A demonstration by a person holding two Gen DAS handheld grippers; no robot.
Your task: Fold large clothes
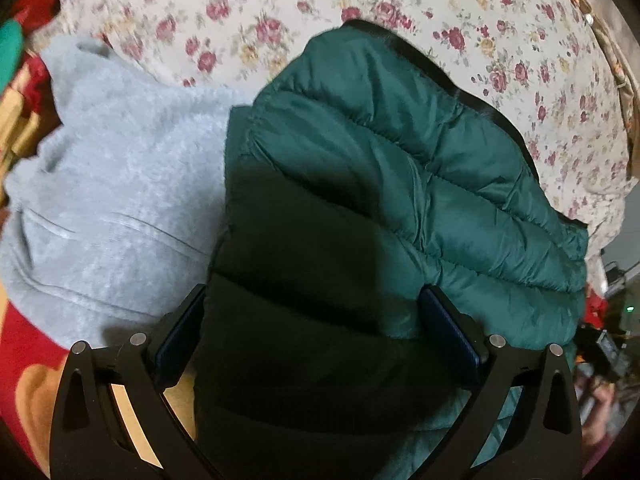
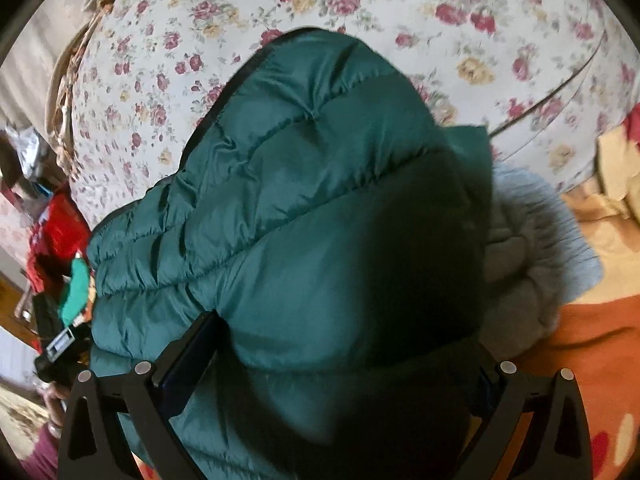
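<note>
A dark green quilted puffer jacket (image 1: 400,184) lies folded on a floral bedsheet (image 1: 248,8). My left gripper (image 1: 316,312) stands wide open with a thick fold of the jacket bulging between its fingers. In the right wrist view the same jacket (image 2: 304,208) fills the middle, and my right gripper (image 2: 340,340) is open with the jacket's padded bulk between its fingers; the right finger is partly hidden by the fabric. A light grey fleece garment (image 1: 116,184) lies beside the jacket, seen also in the right wrist view (image 2: 532,248).
A red and orange blanket (image 2: 592,344) covers the bed near me. The floral sheet (image 2: 400,12) lies beyond the clothes. Clutter, red items and a teal object (image 2: 74,284) sit past the bed's edge on the left of the right wrist view.
</note>
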